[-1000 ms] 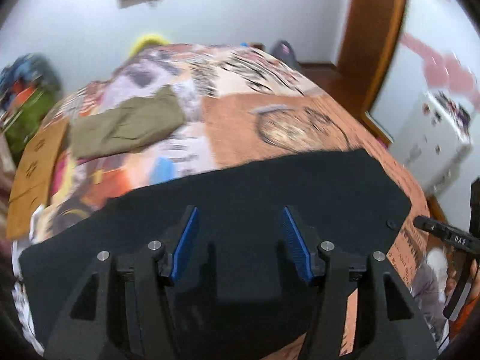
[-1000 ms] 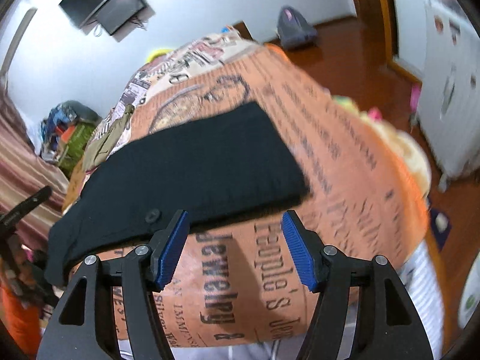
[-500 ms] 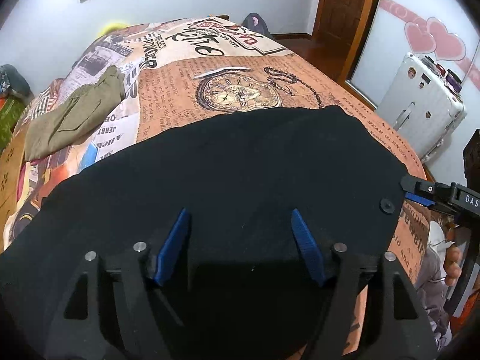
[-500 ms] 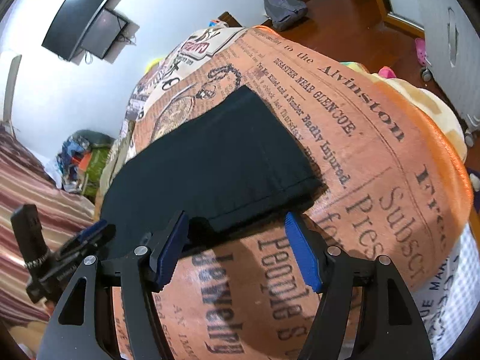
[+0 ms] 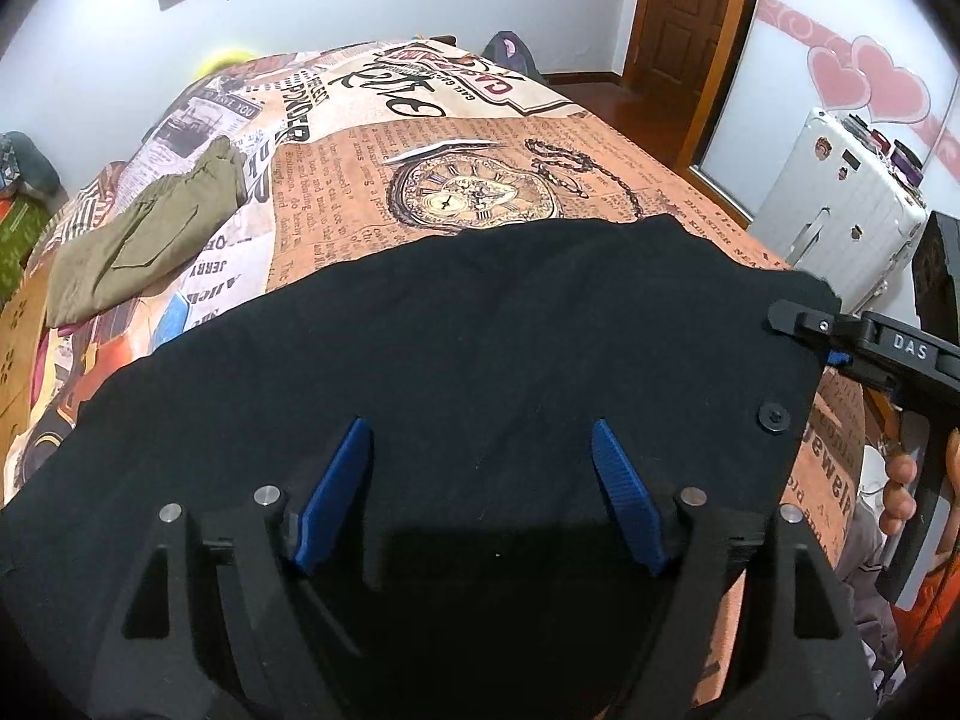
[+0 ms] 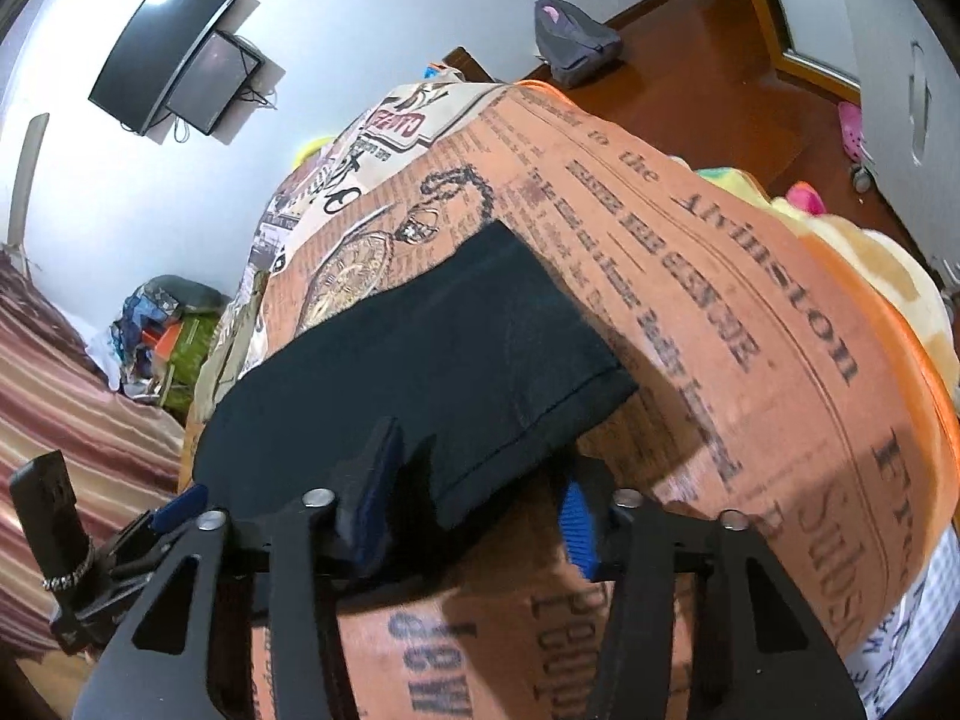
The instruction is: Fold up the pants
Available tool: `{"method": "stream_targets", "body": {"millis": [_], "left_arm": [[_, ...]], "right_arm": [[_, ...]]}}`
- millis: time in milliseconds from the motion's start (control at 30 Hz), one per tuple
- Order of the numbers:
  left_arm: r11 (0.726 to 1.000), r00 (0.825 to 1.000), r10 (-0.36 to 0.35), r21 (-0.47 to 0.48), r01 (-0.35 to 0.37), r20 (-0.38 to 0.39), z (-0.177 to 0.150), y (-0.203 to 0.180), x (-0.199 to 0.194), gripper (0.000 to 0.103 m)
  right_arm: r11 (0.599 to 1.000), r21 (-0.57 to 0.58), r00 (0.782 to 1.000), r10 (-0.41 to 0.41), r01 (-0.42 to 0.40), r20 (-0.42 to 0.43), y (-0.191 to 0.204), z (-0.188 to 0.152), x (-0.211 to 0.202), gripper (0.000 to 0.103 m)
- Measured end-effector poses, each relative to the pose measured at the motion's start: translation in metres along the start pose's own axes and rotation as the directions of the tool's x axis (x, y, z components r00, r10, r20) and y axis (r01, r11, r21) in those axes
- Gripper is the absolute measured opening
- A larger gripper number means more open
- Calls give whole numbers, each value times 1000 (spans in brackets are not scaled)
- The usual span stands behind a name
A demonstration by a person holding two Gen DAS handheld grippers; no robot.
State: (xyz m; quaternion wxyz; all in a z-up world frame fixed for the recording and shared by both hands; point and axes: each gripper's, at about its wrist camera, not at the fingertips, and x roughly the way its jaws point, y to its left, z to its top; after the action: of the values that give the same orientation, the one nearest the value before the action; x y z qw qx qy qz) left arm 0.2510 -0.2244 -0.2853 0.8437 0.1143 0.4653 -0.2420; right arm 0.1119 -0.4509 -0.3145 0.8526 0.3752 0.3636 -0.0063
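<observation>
Black pants (image 5: 480, 324) lie flat across the near part of the newspaper-print bedspread (image 5: 480, 156). My left gripper (image 5: 480, 429) hovers over their near edge. Its jaws are opening and nothing is pinched between the blue pads (image 5: 336, 492). In the right wrist view the folded right end of the black pants (image 6: 456, 360) reaches into my right gripper (image 6: 480, 462). Those jaws are closing with the cloth's near corner between them; one pad rests on top, the other stands just clear of the edge. The right gripper (image 5: 804, 330) also shows beside the pants' button (image 5: 774, 415).
Olive-green pants (image 5: 144, 228) lie bunched at the bed's far left. A white suitcase (image 5: 840, 210) and a wooden door (image 5: 690, 30) stand to the right of the bed. A grey backpack (image 6: 570, 42) lies on the floor. Yellow plush bedding (image 6: 870, 264) sits past the bed's right edge.
My left gripper sank closer over the black pants and its jaws widened. My right gripper pushed in onto the pants' near corner and its jaws narrowed around it.
</observation>
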Motion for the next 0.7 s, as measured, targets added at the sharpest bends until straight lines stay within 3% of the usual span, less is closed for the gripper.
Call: {"method": "stream_targets", "body": {"millis": [67, 267, 400, 700], "left_arm": [[1000, 1000, -2, -2, 2, 0, 0, 0, 0, 76], [1000, 1000, -18, -9, 18, -8, -1, 2, -6, 76], [999, 999, -36, -39, 36, 3, -3, 11, -17, 76], [992, 994, 15, -130, -1, 106, -16, 55, -67, 76]], "right_arm": [[999, -33, 1000, -10, 11, 21, 6, 2, -3, 27], [994, -105, 997, -14, 22, 72, 23, 10, -14, 15], [988, -156, 994, 0, 16, 105, 43, 16, -22, 13], [954, -298, 979, 74, -14, 189, 110, 28, -43, 13]]}}
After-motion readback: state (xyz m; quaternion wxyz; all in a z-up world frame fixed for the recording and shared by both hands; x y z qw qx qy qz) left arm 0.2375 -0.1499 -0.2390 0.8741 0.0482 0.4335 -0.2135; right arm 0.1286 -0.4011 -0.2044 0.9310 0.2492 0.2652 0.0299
